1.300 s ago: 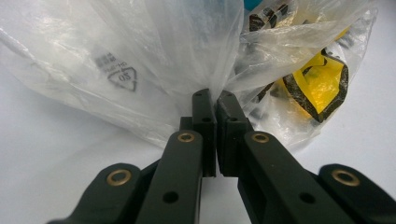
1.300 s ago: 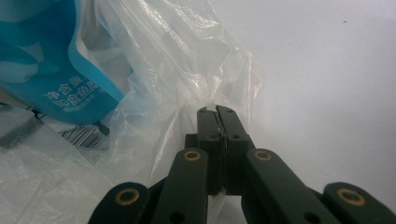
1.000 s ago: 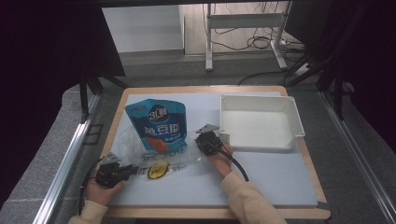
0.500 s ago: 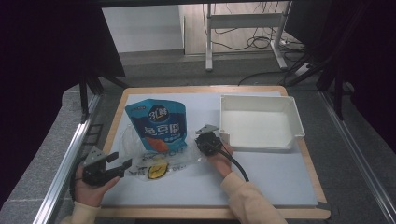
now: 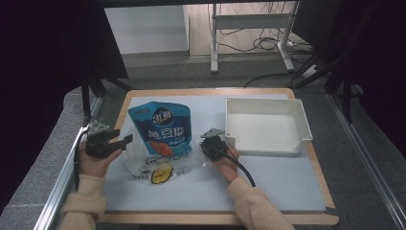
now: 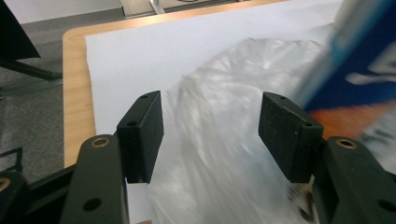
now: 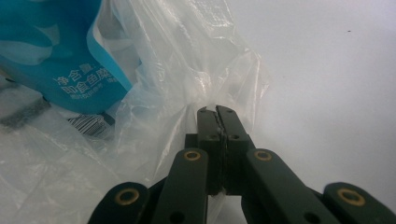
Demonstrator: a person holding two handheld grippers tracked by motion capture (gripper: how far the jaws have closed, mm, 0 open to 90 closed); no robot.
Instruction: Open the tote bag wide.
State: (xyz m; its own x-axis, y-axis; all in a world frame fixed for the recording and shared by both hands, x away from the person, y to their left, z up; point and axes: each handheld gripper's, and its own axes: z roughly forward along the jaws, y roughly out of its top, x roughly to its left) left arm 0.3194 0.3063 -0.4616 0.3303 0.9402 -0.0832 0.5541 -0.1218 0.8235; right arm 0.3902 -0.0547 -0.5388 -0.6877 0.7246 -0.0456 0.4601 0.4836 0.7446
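A blue snack pouch point(image 5: 163, 129) lies with its lower end inside a clear plastic bag point(image 5: 143, 163) on the white mat. My left gripper point(image 5: 125, 140) hovers off the bag's left side, raised above the mat. Its jaws opened wide and have just been closing a little. In the left gripper view the bag point(image 6: 224, 154) lies below and beyond the open pads point(image 6: 144, 130), which do not press on it. My right gripper point(image 5: 206, 153) is shut on the bag's right edge, with thin film point(image 7: 205, 100) pinched at its tips point(image 7: 215, 112). The pouch point(image 7: 60, 56) lies just past them.
An empty white tray point(image 5: 300, 125) stands to the right of the pouch, close to my right hand. A yellow-and-black label point(image 5: 161, 175) shows inside the bag near its front. The mat lies on a wooden tabletop point(image 5: 122, 112) with metal rails along its left side.
My left gripper let go at the bag's left front, opened its jaws, and rose away toward the table's left edge. My right gripper kept still, shut on the bag.
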